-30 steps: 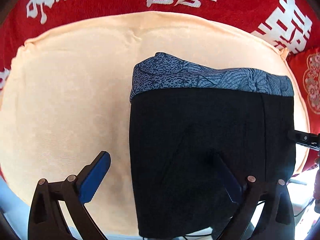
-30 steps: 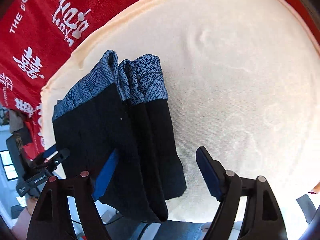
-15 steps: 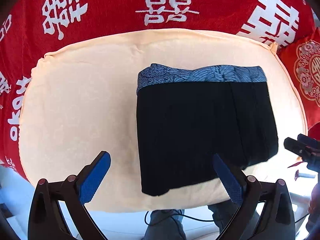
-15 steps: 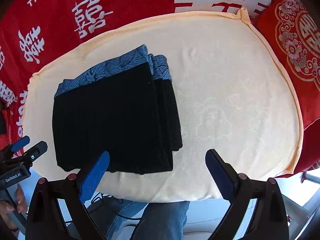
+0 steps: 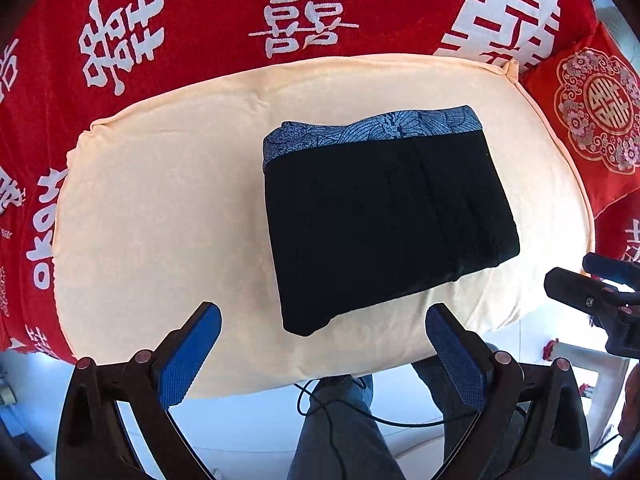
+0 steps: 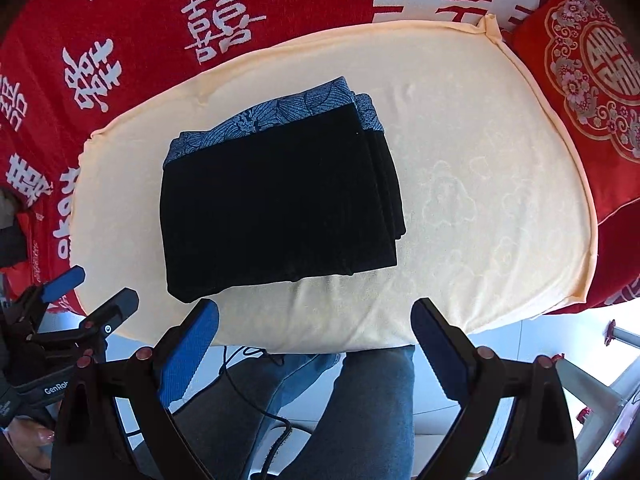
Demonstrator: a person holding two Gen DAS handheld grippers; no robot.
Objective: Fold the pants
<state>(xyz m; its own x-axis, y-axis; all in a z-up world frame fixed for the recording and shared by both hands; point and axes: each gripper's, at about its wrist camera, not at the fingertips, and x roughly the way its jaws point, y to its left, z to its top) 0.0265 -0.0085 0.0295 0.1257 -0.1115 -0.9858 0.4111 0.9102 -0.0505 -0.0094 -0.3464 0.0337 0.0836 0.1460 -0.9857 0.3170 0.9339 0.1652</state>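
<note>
The black pants [image 5: 384,220] lie folded into a compact stack on a cream cushion [image 5: 168,208], their blue patterned waistband [image 5: 372,132] at the far edge. In the right wrist view the same pants [image 6: 276,208] show several stacked layers along their right side. My left gripper [image 5: 323,330] hangs high above the cushion's near edge, open and empty, with the pants below and beyond it. My right gripper [image 6: 316,326] is likewise open with nothing between its blue pads [image 6: 188,352], well above the stack.
A red blanket with white characters [image 5: 304,12] lies under and behind the cushion. A red embroidered pillow [image 6: 592,68] sits at the right. A person's jeans-clad legs [image 6: 360,416] and a black cable [image 5: 340,404] are below the cushion's near edge.
Both grippers have risen and pulled back from the pants, which now look smaller and lie free. The right gripper's jaws widened early on.
</note>
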